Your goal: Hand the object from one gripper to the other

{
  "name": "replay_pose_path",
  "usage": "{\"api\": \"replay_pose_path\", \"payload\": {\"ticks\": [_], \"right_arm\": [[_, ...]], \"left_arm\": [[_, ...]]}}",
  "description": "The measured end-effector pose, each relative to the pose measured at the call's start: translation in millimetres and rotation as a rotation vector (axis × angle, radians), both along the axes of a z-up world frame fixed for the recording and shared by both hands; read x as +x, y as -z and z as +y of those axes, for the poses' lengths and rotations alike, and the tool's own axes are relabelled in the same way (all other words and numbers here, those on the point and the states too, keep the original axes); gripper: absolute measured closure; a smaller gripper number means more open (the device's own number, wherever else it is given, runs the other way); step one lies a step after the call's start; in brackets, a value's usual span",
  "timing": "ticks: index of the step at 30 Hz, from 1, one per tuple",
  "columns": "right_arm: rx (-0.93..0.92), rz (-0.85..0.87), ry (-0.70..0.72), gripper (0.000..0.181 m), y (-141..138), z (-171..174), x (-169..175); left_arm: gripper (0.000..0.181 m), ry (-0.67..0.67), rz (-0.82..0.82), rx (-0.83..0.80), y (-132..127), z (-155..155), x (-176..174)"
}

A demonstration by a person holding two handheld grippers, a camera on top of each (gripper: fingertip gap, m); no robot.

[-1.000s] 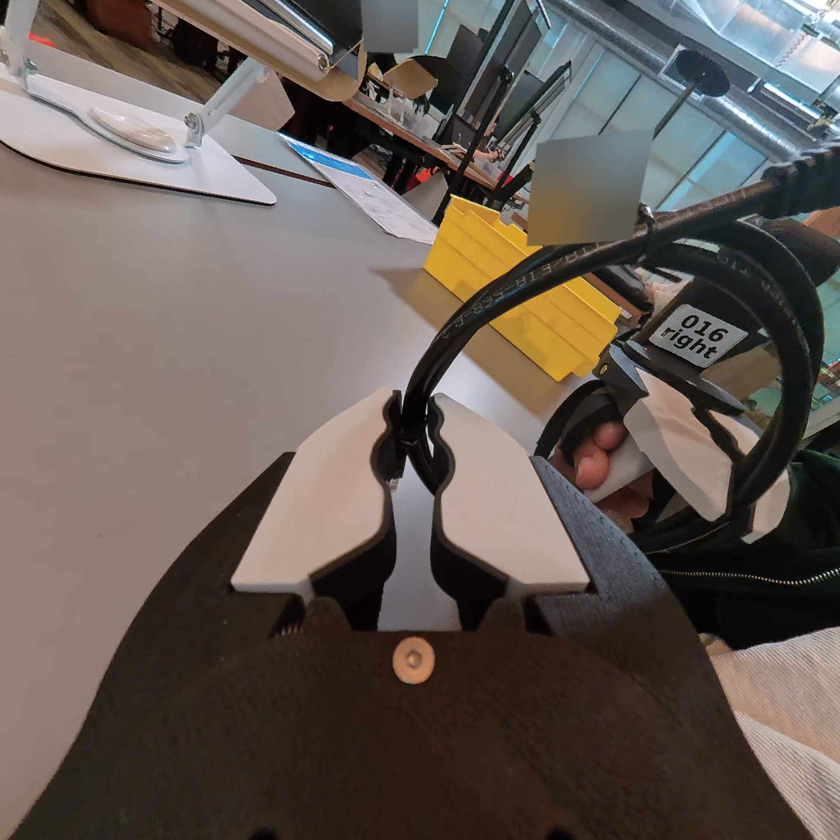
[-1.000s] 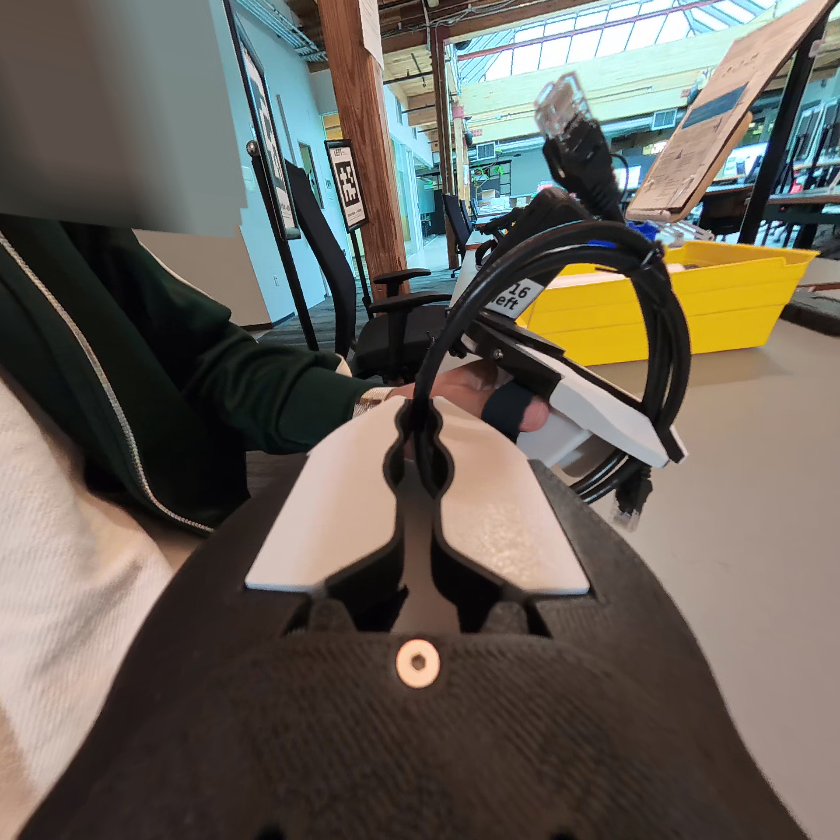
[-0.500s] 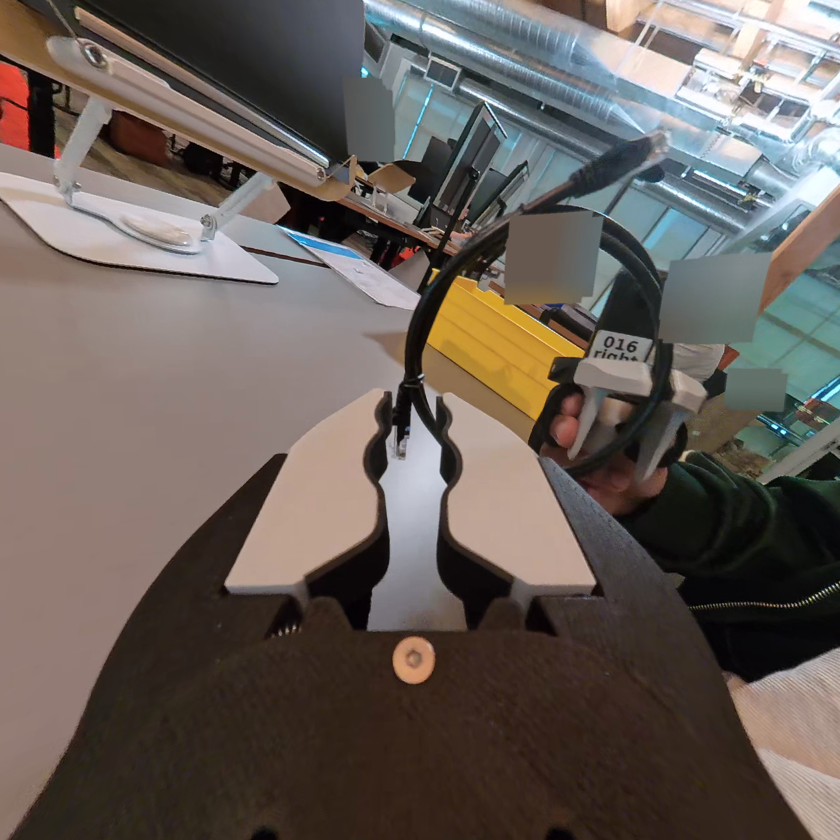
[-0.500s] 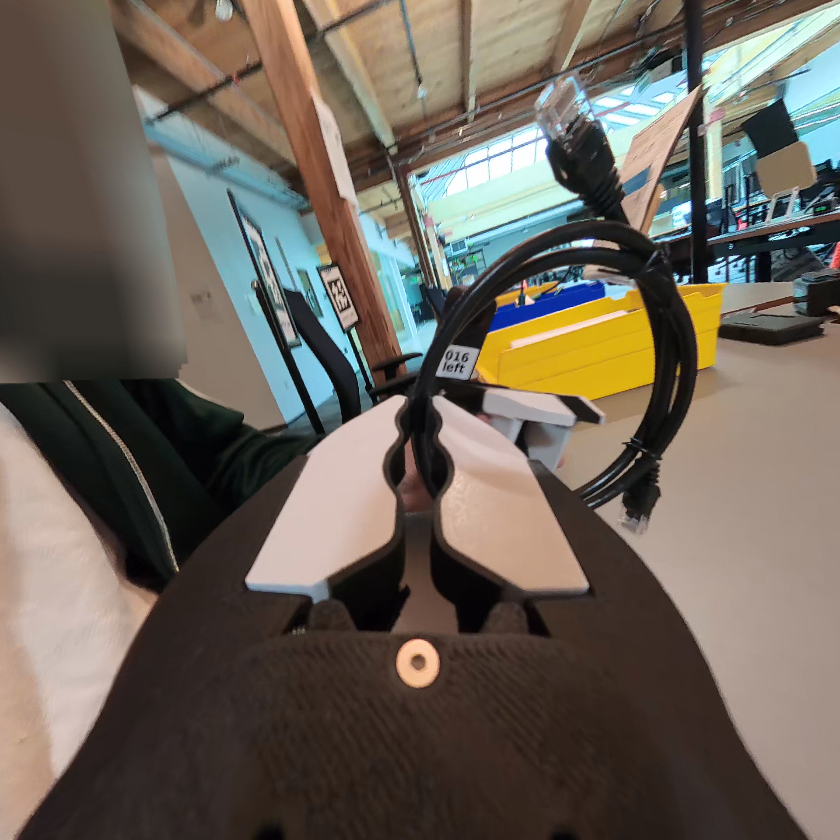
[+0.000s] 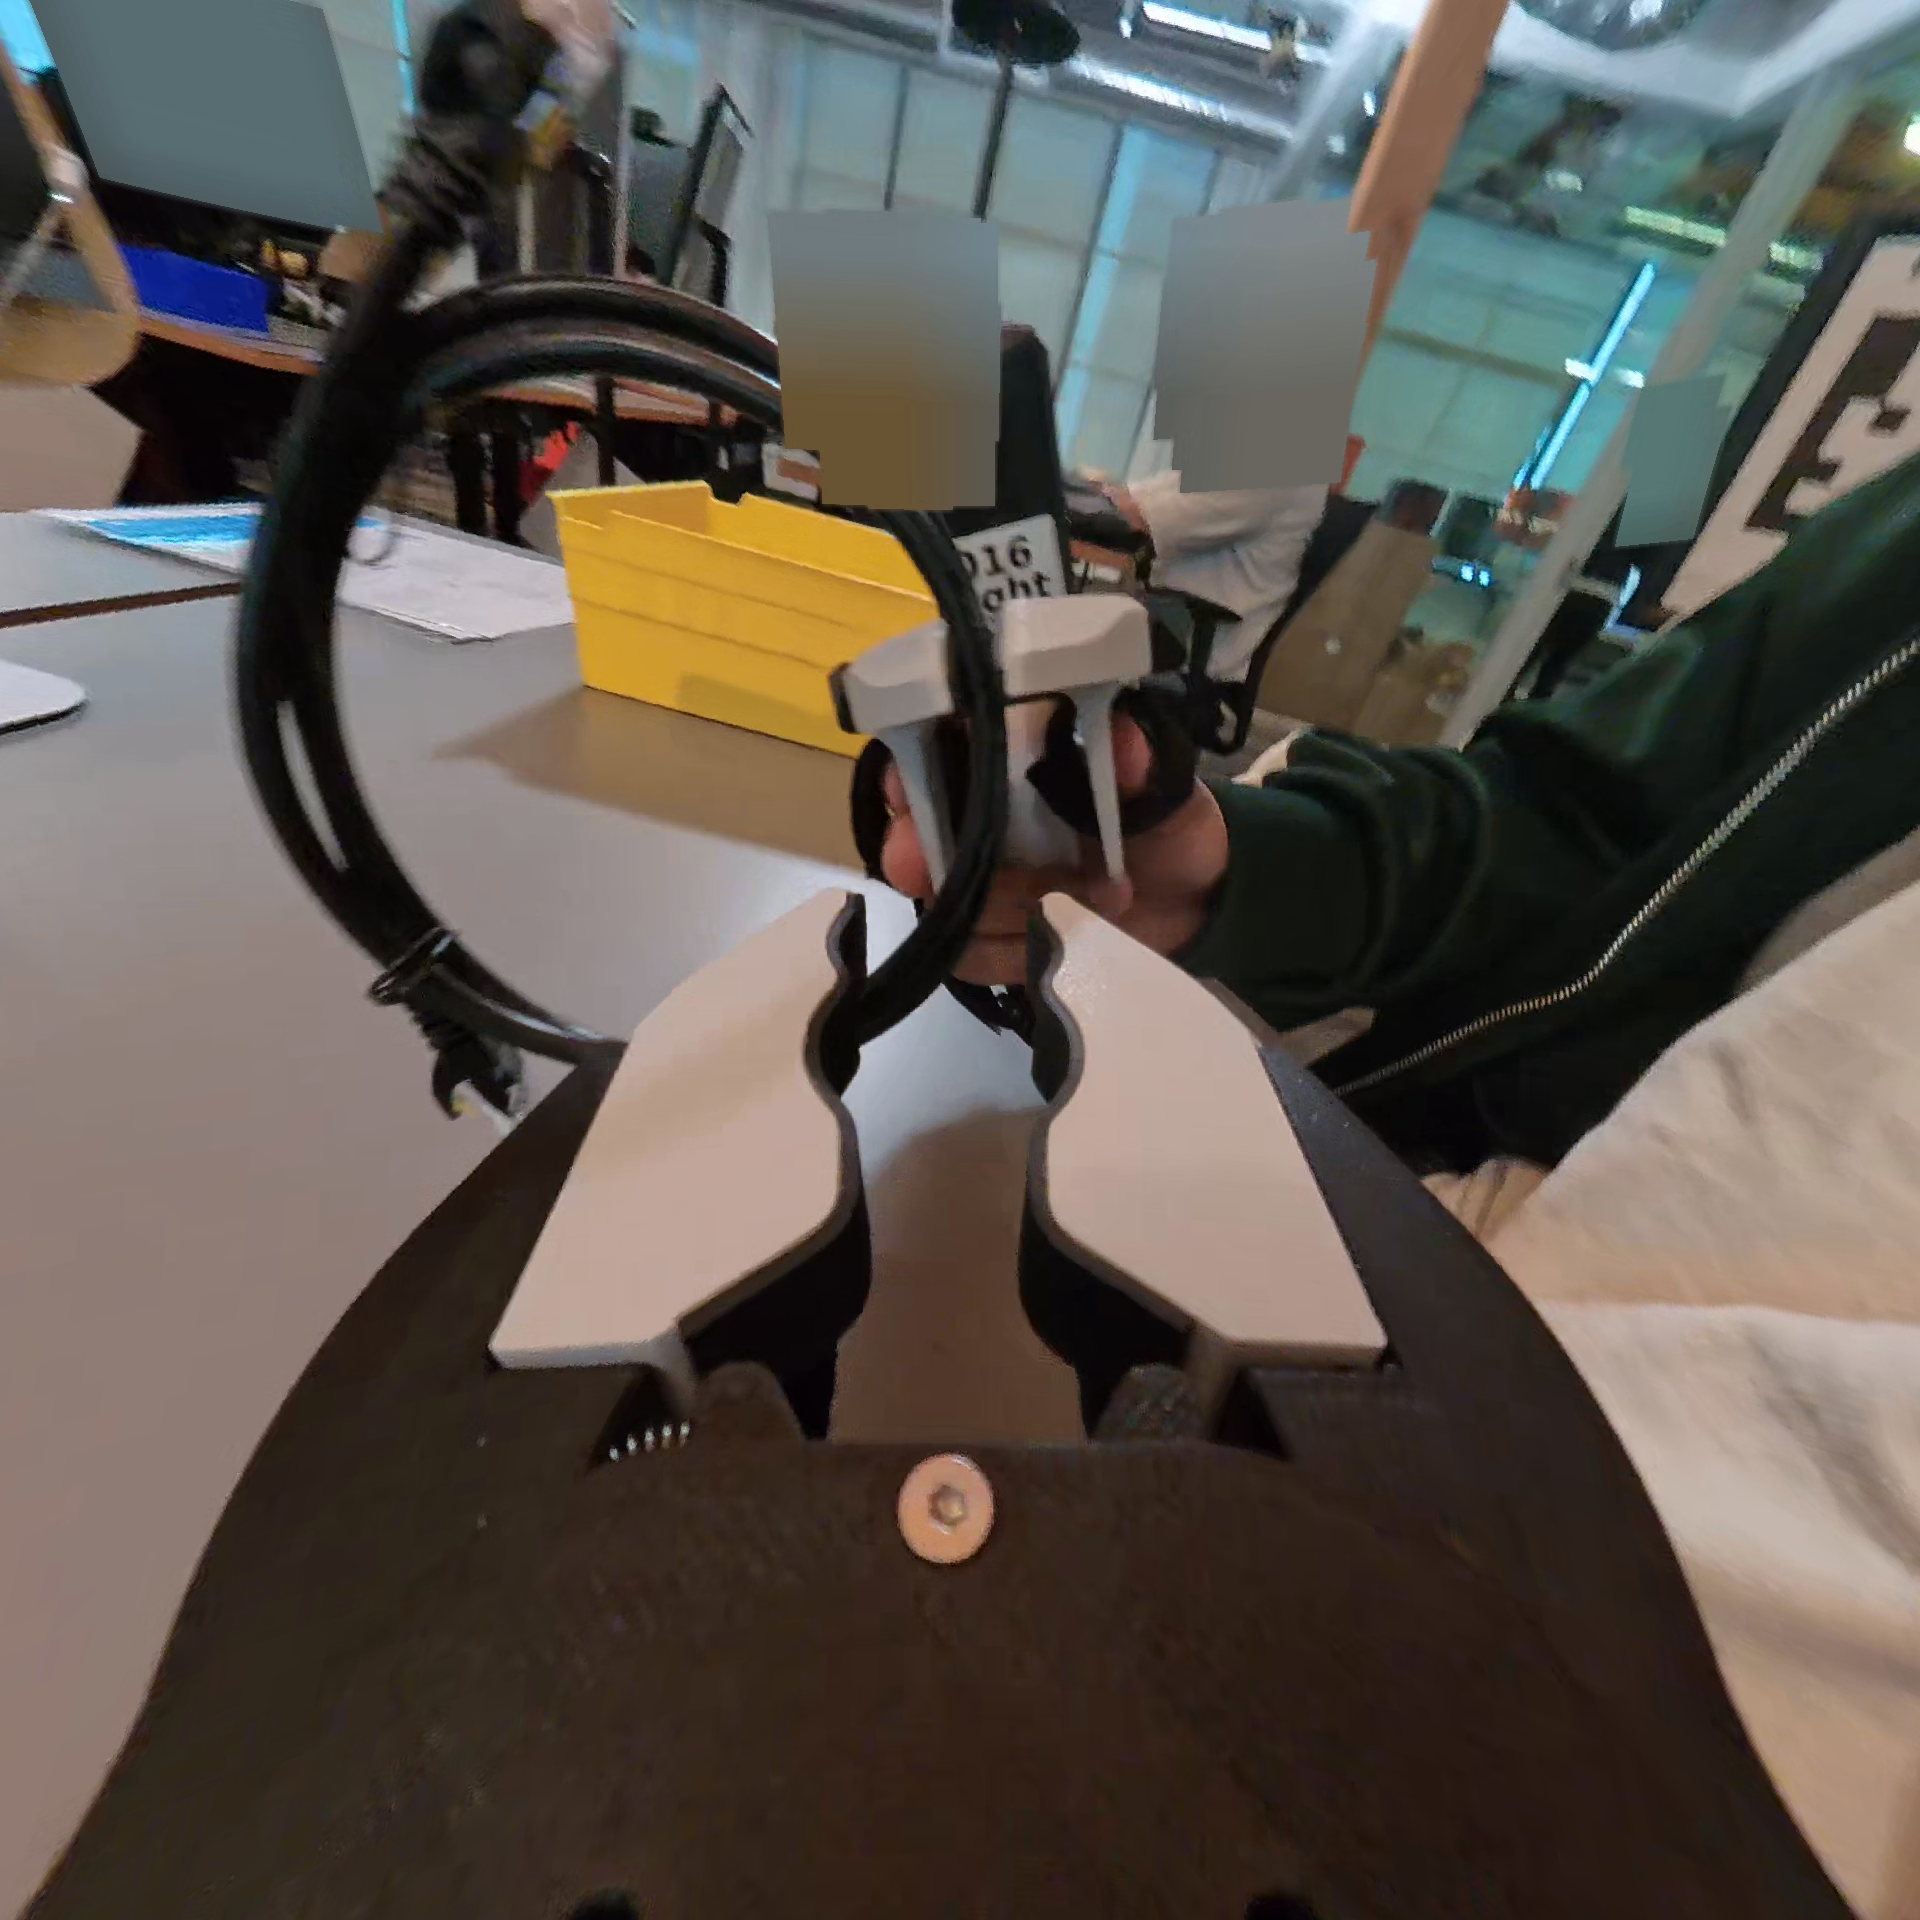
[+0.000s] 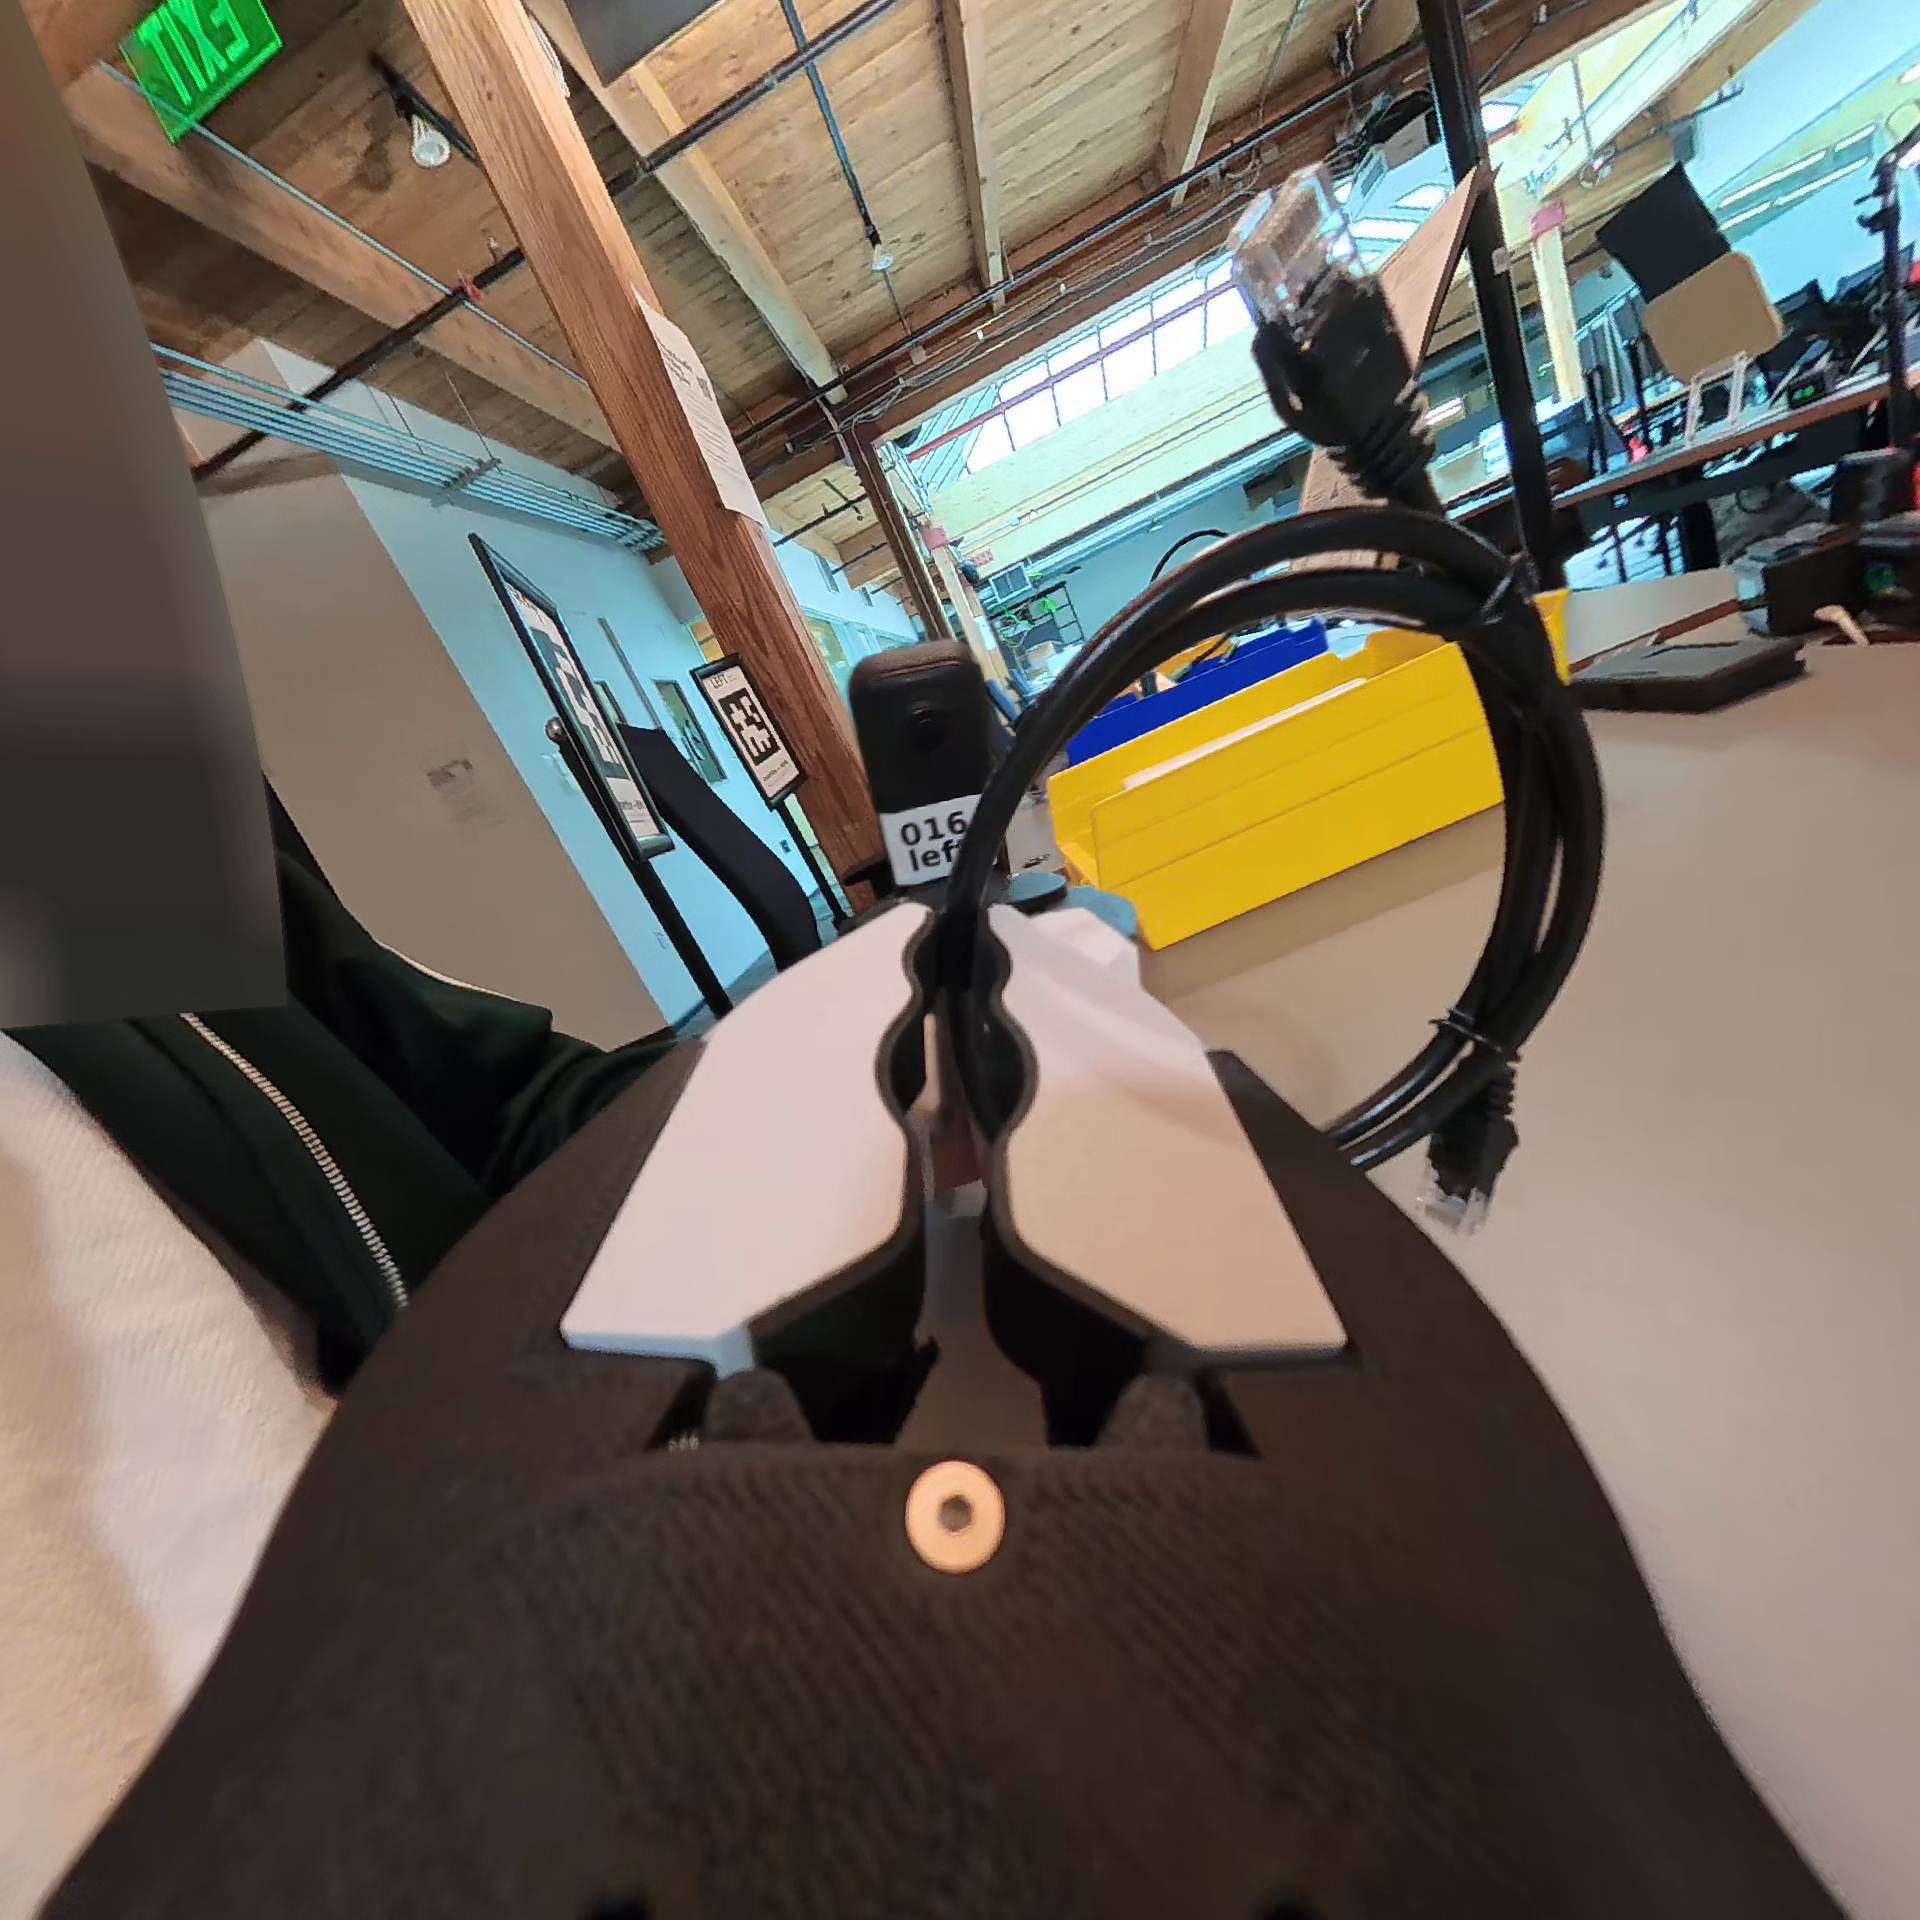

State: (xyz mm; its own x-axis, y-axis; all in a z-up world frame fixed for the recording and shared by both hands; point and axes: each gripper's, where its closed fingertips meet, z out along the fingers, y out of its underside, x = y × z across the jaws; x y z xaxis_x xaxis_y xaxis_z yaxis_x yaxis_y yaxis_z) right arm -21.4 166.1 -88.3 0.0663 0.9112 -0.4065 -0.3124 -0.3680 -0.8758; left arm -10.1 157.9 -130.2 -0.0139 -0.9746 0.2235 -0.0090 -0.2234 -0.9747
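A coiled black network cable (image 5: 281, 665) hangs in the air above the grey table (image 5: 156, 987). In the left wrist view my left gripper (image 5: 945, 914) is open, and one strand of the coil runs through the gap, close to the left finger (image 5: 727, 1122). My right gripper (image 5: 997, 665) faces me there, shut on the coil's right side. In the right wrist view my right gripper (image 6: 961, 925) is shut on the cable (image 6: 1548, 831), whose loop stands up to the right with one clear plug at the top and one hanging low. The left gripper's body (image 6: 920, 748) shows just behind it.
A yellow bin (image 5: 727, 613) stands on the table beyond the cable; it also shows in the right wrist view (image 6: 1299, 769), with a blue bin (image 6: 1195, 686) behind it. Papers (image 5: 436, 582) lie at the far left. A green-sleeved arm (image 5: 1558, 831) reaches in from the right.
My left gripper was shut on the cable a second ago and has opened wide. My right gripper has stayed shut on the cable. Both views have swung.
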Motion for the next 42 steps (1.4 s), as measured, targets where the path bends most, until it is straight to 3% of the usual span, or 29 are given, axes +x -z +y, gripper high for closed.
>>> {"api": "replay_pose_path", "payload": {"ticks": [6,13,31,37,42], "right_arm": [[-0.043,0.008,-0.031,0.176,3.0,-0.8,-1.3],[-0.065,0.018,-0.054,0.175,3.3,-2.5,-4.8],[-0.233,0.171,-0.049,0.156,0.6,17.0,9.7],[-0.248,0.189,-0.015,0.157,0.4,24.5,18.2],[-0.248,0.066,0.135,0.161,19.0,44.3,28.5]], "left_arm": [[0.160,0.002,0.061,0.087,7.8,-7.8,8.2],[0.172,0.037,0.071,0.072,8.8,-11.3,8.7],[0.174,0.056,0.027,0.041,-3.5,-14.9,5.4],[0.174,0.056,-0.001,0.020,-8.0,-14.3,3.2],[0.174,0.082,-0.018,0.004,-11.6,-20.6,5.4]]}}
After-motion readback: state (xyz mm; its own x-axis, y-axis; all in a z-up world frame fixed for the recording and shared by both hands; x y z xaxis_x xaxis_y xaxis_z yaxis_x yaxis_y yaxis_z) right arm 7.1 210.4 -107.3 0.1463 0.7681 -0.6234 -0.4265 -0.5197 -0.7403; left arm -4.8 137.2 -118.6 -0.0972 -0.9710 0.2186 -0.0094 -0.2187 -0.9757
